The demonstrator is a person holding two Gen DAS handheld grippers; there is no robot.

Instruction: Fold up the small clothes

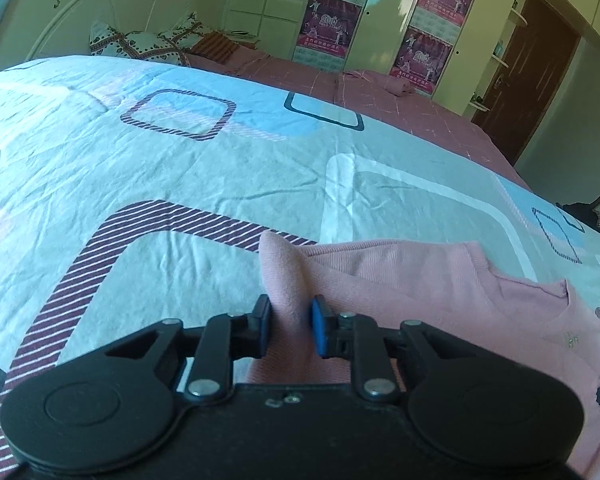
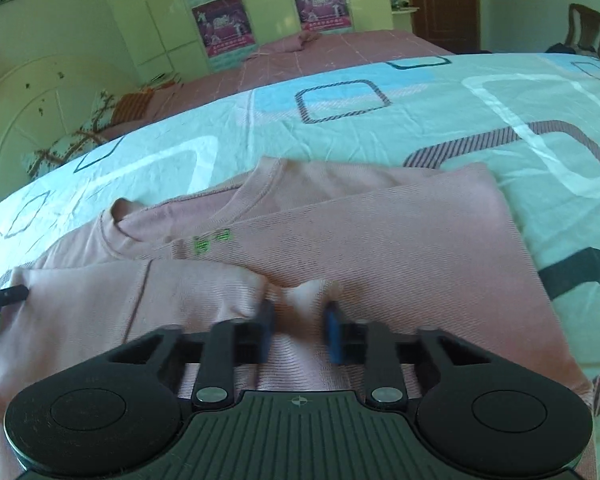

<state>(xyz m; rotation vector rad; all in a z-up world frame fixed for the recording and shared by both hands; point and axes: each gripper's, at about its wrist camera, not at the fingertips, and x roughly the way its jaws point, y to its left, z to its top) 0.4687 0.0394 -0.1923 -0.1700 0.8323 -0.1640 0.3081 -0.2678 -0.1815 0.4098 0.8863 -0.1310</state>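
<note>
Bedspread [image 2: 420,128] bears pink shirt [image 2: 380,232], collar pointing left.

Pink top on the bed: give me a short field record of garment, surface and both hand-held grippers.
garment: pink top, partly folded, small green mark on the chest
surface: patterned bedsheet, wrinkled
left hand-held gripper: shut on a raised pinch of the pink top
right hand-held gripper: shut on a bunched pinch of the same top
background: pillows at the headboard, posters on the wardrobe
</note>
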